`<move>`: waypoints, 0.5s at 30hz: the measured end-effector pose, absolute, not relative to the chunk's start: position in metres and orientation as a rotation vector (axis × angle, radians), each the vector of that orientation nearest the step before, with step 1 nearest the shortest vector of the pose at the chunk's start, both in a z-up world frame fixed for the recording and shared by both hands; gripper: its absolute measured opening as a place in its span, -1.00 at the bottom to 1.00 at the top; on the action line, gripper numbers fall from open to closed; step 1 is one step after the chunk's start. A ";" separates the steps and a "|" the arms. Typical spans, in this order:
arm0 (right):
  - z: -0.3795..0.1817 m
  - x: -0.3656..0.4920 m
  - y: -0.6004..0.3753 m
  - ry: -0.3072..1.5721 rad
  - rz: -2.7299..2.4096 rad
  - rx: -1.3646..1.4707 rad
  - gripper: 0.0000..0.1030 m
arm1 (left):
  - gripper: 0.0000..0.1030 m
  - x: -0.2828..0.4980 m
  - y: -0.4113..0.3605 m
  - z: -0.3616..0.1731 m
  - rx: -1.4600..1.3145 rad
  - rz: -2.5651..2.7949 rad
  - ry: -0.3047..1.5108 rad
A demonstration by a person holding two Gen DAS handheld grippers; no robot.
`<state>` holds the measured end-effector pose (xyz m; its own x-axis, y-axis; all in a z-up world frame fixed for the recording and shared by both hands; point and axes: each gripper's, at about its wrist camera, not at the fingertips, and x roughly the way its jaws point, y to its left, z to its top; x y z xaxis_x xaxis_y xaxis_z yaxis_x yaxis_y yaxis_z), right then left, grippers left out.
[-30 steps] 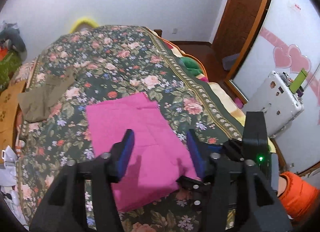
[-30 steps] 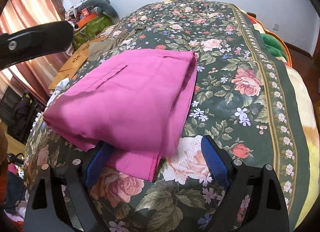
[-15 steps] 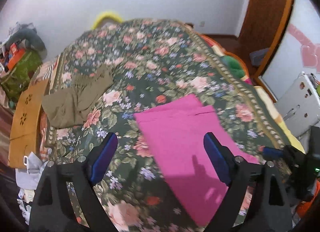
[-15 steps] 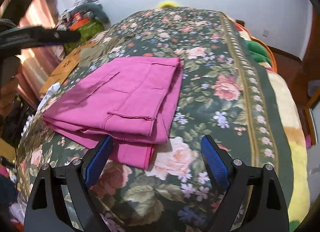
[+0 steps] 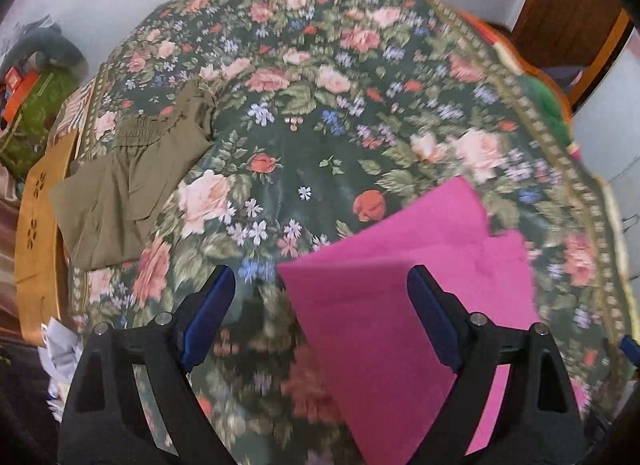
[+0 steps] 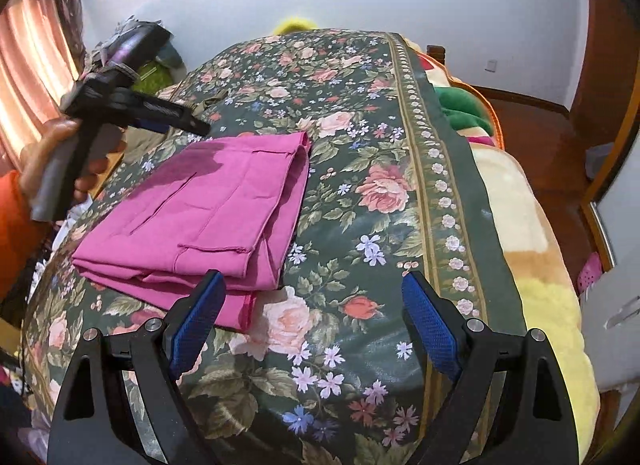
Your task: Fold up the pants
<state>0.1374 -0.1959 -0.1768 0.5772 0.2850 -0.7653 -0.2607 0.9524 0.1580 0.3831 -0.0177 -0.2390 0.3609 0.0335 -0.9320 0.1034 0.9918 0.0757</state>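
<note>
Pants (image 6: pixel 208 221) — magenta, folded in a flat stack on the bedspread (image 6: pixel 360 193) — both grippers' jaws wide, empty.

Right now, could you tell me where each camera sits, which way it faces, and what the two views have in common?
Left wrist: rides on the left gripper, looking down its open fingers across the floral bedspread toward the olive pants; only its fingers show.
Right wrist: rides on the right gripper, facing up the bed toward the wall; its open fingers, the left hand and orange sleeve show.
Shared: the folded pink pants and bedspread.
</note>
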 end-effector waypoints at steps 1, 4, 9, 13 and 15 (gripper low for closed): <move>-0.177 0.139 -0.196 0.903 0.318 0.033 0.70 | 0.71 0.387 -0.018 -0.245 0.142 -0.033 1.211; -0.178 0.142 -0.195 0.904 0.314 0.040 0.70 | 0.71 0.396 -0.014 -0.272 0.174 0.000 1.261; -0.181 0.145 -0.195 0.899 0.302 0.055 0.70 | 0.79 0.392 0.001 -0.285 0.184 -0.034 1.300; -0.181 0.149 -0.197 0.901 0.297 0.078 0.70 | 0.79 0.376 0.005 -0.280 0.277 -0.018 1.274; -0.179 0.150 -0.198 0.894 0.301 0.092 0.70 | 0.79 0.362 0.008 -0.276 0.319 0.000 1.249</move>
<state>0.1501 -0.1984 -0.1794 0.5872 0.2965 -0.7532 -0.2199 0.9539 0.2040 0.3624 0.0085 -0.2757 0.3222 0.1733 -0.9307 0.1733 0.9557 0.2379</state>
